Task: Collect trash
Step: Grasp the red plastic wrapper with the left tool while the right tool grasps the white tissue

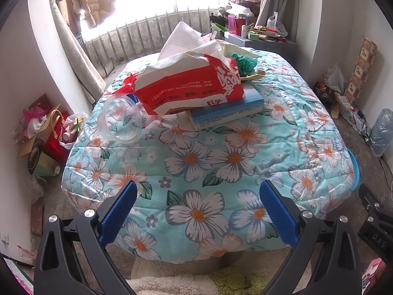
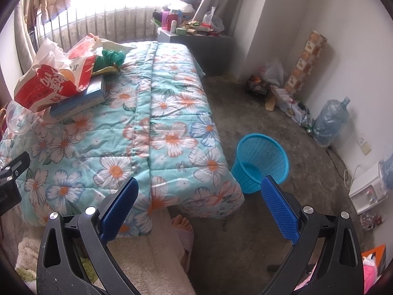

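A red and white tissue pack (image 1: 189,83) (image 2: 46,86) lies on a blue box (image 1: 228,110) (image 2: 78,100) at the far side of the floral quilt (image 1: 201,162) (image 2: 152,127). A clear plastic cup (image 1: 121,120) (image 2: 17,120) lies on its side left of them. A green crumpled bag (image 1: 244,61) (image 2: 111,57) sits behind the pack. My left gripper (image 1: 197,198) is open over the quilt's near edge, holding nothing. My right gripper (image 2: 200,194) is open at the quilt's right corner. A blue mesh bin (image 2: 261,161) stands on the floor beside it.
A cluttered side table (image 2: 194,34) stands past the quilt. Bags and boxes (image 1: 46,135) pile on the floor at the left. A water jug (image 2: 330,123) and loose items line the right wall. A person's bare foot (image 2: 180,223) rests by the quilt.
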Tool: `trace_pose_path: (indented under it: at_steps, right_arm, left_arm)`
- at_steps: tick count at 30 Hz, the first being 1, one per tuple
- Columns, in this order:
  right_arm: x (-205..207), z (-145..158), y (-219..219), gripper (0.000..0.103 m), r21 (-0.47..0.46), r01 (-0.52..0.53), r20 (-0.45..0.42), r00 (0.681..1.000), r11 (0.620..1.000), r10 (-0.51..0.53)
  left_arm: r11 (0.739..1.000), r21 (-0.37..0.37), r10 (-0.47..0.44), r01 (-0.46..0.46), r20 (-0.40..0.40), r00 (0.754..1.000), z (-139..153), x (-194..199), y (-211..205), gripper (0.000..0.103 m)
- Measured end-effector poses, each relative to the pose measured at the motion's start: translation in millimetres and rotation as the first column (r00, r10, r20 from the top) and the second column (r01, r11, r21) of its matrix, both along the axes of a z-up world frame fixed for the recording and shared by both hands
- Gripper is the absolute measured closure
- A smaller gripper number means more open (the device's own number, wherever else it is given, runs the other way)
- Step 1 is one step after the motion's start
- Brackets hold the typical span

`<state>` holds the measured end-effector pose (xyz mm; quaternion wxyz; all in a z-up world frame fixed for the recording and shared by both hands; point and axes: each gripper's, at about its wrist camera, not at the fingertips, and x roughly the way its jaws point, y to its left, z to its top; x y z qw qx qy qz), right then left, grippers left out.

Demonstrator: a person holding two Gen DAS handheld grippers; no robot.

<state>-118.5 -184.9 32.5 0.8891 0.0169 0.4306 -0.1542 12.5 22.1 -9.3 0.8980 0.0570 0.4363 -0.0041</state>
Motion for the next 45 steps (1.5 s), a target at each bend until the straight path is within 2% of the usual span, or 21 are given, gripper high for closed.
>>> trace_pose_path:
  at_steps: [11,25,29,33,39,41,45]
  right_arm:
    - [34,5,18,0.008,0.035,-0.031,0.013,0.999,0.999,0.031]
    - [75,24,59,0.008,0.049,-0.140,0.085,0.987,0.989,0.136]
    - [86,28,73,0.008,0.067,-0.171,0.096,0.982,0.983,0.164]
    - [93,30,85,0.008,0.114,-0.221,0.120,0.971,0.969,0.208]
    - [102,40,95,0.008,0.166,-0.275,0.201,0.950,0.947,0.241]
    - [105,47,97,0.008,0.178,-0.292,0.229,0.941,0.940,0.249]
    - [114,62,99,0.008,0.220,-0.336,0.286,0.920,0.916,0.269]
  left_arm:
    - [0.999,0.003,0.046,-0.046,-0.012,0.999,-4,25,23,0.005]
    - [0.994,-0.004,0.107,-0.107,0.089,0.990,14,60,107,0.005]
    - [0.993,-0.070,0.103,-0.095,0.124,0.987,20,71,137,0.005]
    - [0.986,-0.167,0.056,-0.024,0.189,0.980,28,81,162,0.005]
    - [0.968,-0.250,0.045,-0.003,0.164,0.986,36,114,186,0.005]
    - [0.956,-0.292,0.046,0.001,0.154,0.987,38,127,193,0.005]
    - [0.911,-0.411,0.007,0.046,0.127,0.992,37,163,207,0.005]
